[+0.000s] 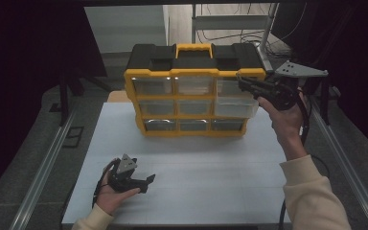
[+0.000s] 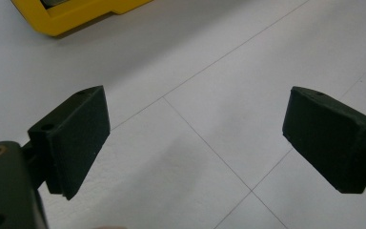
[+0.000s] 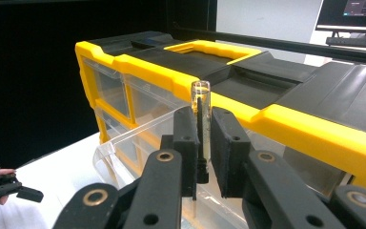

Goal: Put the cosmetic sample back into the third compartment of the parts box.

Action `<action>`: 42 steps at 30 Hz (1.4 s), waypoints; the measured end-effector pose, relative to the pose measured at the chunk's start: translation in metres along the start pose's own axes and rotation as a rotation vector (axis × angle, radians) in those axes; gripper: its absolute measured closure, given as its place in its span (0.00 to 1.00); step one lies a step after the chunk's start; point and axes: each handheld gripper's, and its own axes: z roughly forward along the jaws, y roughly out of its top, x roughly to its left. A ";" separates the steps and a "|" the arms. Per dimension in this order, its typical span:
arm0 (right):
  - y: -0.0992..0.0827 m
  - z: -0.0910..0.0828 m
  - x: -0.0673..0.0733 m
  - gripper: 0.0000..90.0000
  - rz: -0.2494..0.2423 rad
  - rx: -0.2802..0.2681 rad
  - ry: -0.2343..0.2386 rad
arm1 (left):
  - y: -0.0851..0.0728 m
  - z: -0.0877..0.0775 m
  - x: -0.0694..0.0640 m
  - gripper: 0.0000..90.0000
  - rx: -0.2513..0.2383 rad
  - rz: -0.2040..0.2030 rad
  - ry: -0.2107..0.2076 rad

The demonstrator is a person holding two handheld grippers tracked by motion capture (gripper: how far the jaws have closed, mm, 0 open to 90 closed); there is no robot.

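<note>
Job: putting a small clear glass tube (image 3: 200, 98) w/ a dark rod inside into the yellow-and-black plastic drawer organiser (image 1: 194, 91) at the far side of the white table (image 1: 187, 191).
Done so far: tube is picked up; one clear plastic drawer (image 3: 138, 131), mid row, right column, is pulled out toward the near side.
Left to do: by my read, lower tube into the open drawer, let go, push drawer shut. Roughly halfway.
Tube now: upright, up by the organiser's right front, just above the open drawer; not in it yet.
Right gripper (image 1: 243, 84): held up at far right; fingers (image 3: 187, 143) nearly together, clamped on the tube's lower part, top sticking up above the pads.
Left gripper (image 1: 146, 182): low over the near-left of the table, resting in the hand (image 1: 110, 194); fingers (image 2: 78, 136) wide apart, nothing between them, just bare table below. Well apart from organiser.
Other drawers: look shut; contents too dim to tell.
</note>
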 end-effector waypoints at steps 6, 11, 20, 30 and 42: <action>-0.001 0.002 0.002 0.47 0.009 0.001 -0.035 | 0.000 0.000 0.000 0.10 0.000 -0.001 0.001; -0.002 0.002 0.005 0.34 0.006 0.008 -0.033 | 0.000 0.000 0.000 0.10 -0.001 -0.001 0.000; -0.004 -0.005 0.007 0.27 0.011 0.018 0.009 | 0.001 -0.001 0.001 0.10 -0.003 -0.006 -0.005; -0.008 -0.016 0.012 0.25 0.018 -0.015 0.036 | 0.000 -0.004 0.002 0.10 -0.013 -0.018 -0.011; -0.013 -0.034 0.028 0.24 -0.009 -0.058 0.053 | 0.001 -0.010 0.004 0.10 -0.026 -0.026 0.005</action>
